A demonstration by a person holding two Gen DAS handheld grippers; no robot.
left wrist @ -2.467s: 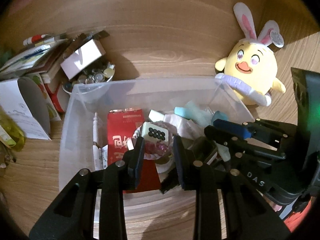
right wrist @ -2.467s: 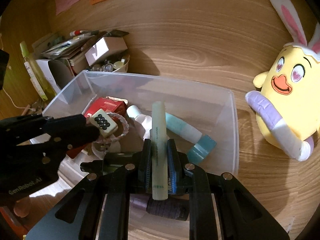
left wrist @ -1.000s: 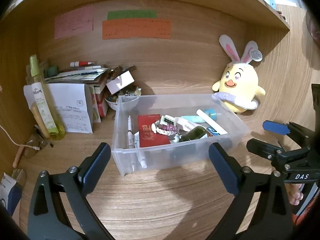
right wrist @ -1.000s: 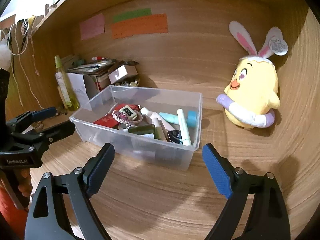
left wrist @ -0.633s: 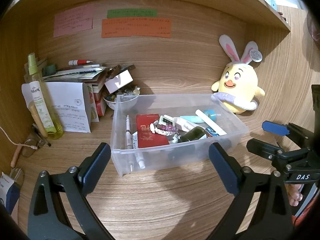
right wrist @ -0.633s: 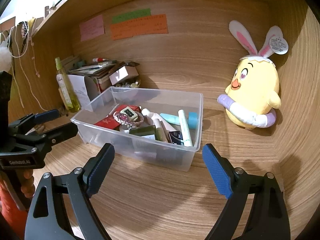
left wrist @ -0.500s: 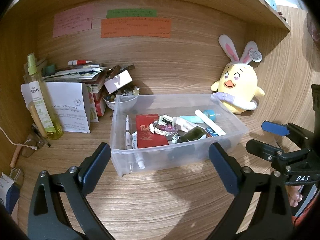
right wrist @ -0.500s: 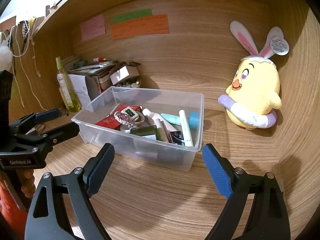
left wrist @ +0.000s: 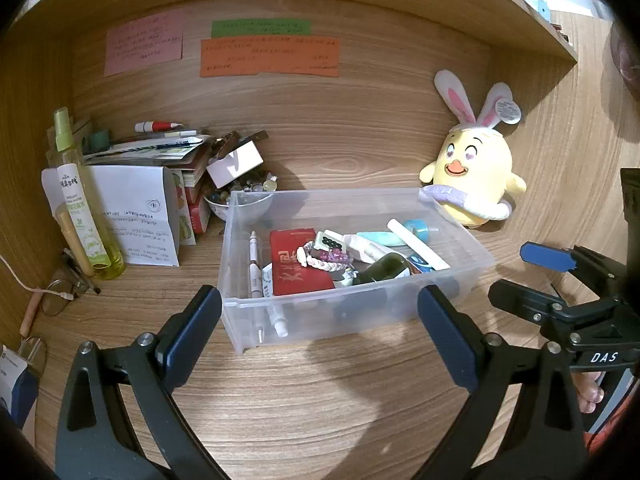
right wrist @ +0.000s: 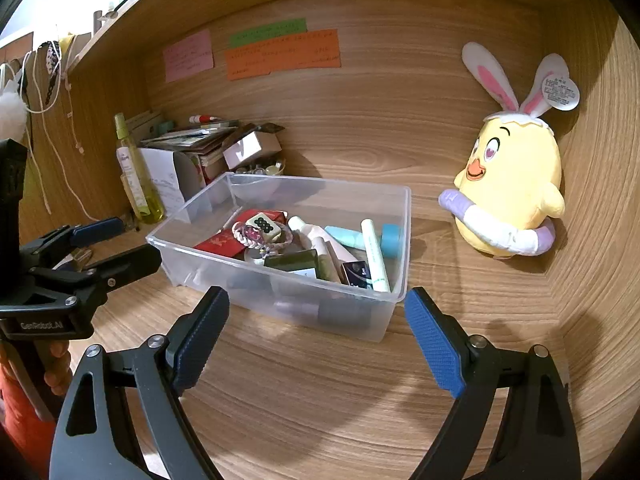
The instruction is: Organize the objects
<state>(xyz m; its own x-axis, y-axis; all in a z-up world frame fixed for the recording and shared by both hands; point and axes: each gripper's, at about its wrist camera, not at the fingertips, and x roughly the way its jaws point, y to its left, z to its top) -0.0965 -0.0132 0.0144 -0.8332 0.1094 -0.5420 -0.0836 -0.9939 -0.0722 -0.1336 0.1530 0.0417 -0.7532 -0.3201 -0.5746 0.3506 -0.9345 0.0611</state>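
- Clear bin (left wrist: pixel 352 312) sits mid-frame on the wooden bench (left wrist: pixel 320 400), packed with stuff: red packet (left wrist: pixel 298 266), mahjong tile (left wrist: pixel 330 240) on a bracelet (left wrist: pixel 320 260), white tube (left wrist: pixel 416 248), pens (left wrist: pixel 254 268).
- Left claw (left wrist: pixel 320 328) is spread wide at the bottom of its view, nothing in it, just short of the bin.
- Right claw (right wrist: pixel 316 328): same deal, wide open and empty.
- Yellow bunny plush (right wrist: pixel 512 184) is off to the right, apart from the bin.
- Spray bottle (left wrist: pixel 80 200) and a paper pile (left wrist: pixel 160 148) sit upper left.

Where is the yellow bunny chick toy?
The yellow chick plush sits on the wooden desk against the back wall, just right of the clear plastic bin in both views.
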